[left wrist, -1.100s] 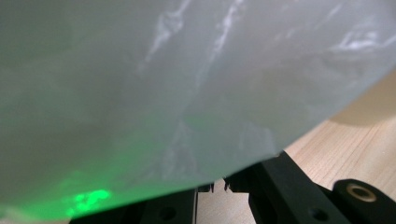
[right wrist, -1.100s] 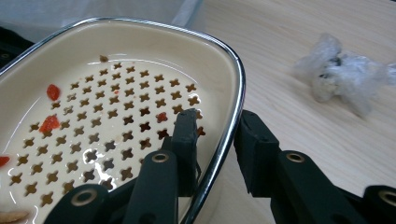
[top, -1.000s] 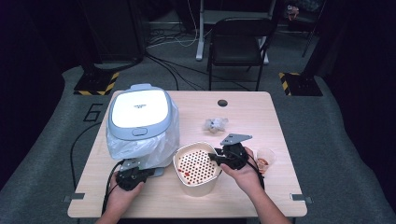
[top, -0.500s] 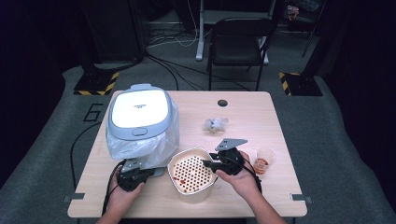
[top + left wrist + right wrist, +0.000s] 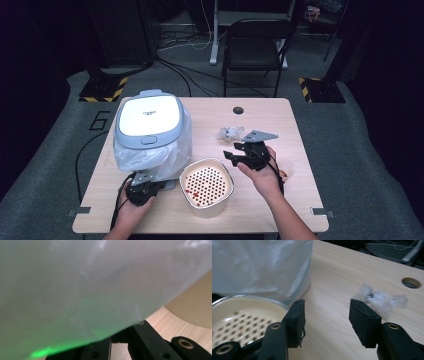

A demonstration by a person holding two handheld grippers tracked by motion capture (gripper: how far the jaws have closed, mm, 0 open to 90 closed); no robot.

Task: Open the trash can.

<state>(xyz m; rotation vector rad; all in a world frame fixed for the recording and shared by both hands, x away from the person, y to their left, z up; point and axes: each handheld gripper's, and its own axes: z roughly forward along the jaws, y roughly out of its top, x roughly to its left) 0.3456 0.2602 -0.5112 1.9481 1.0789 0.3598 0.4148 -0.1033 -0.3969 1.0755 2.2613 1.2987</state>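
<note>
Wooden table (image 5: 210, 125) under you: the basket (image 5: 206, 186) stands near your edge, between your hands. Your right gripper (image 5: 241, 155), jaws spread and empty, hangs just right of its rim, so it is the nearer one. Your left gripper (image 5: 150, 186) sits against the bag (image 5: 150, 157); whether it is clamped, I cannot tell.
</note>
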